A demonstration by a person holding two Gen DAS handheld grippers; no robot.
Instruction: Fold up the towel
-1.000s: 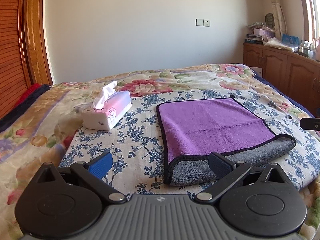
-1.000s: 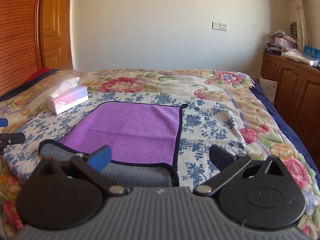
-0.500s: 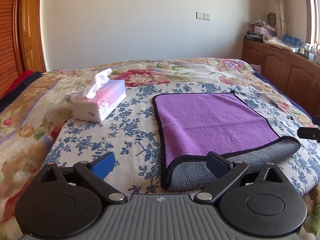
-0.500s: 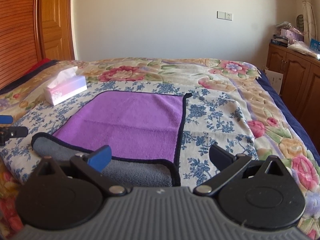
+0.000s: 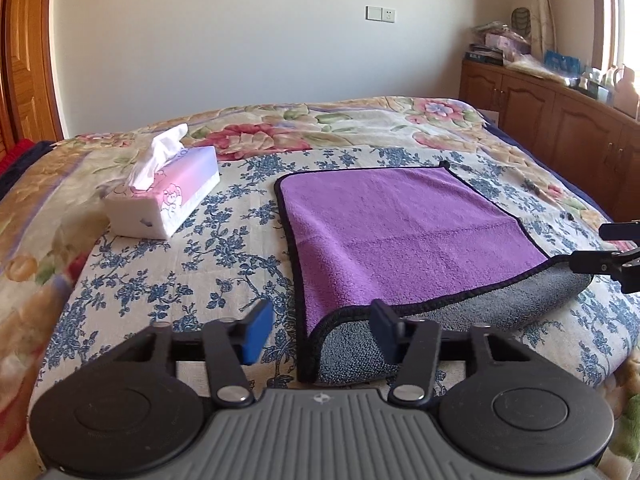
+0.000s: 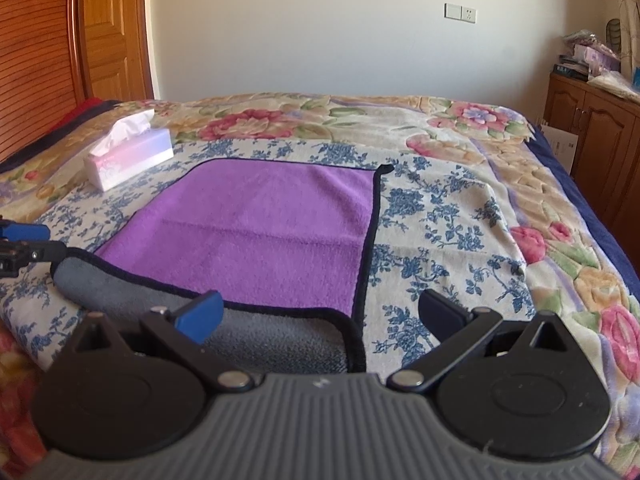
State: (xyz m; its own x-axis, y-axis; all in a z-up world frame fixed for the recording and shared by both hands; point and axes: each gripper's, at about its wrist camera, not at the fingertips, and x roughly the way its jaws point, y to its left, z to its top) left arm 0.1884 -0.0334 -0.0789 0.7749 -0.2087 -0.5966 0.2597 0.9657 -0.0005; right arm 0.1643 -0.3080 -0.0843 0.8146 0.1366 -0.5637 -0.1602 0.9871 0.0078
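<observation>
A purple towel (image 5: 400, 232) with a black hem and a grey underside lies folded on the floral bed; its grey fold faces me at the near edge. It also shows in the right wrist view (image 6: 264, 236). My left gripper (image 5: 320, 332) is open, just above the towel's near left corner. My right gripper (image 6: 320, 316) is open, just above the near right corner. Each gripper's tips show at the edge of the other's view.
A pink and white tissue box (image 5: 168, 196) stands on the bed left of the towel. A wooden cabinet (image 5: 560, 120) with clutter on top runs along the right wall. A wooden door (image 6: 112, 40) is at the far left.
Both grippers have moved a little forward and lower toward the towel's near edge. Both stay open; the towel has not moved.
</observation>
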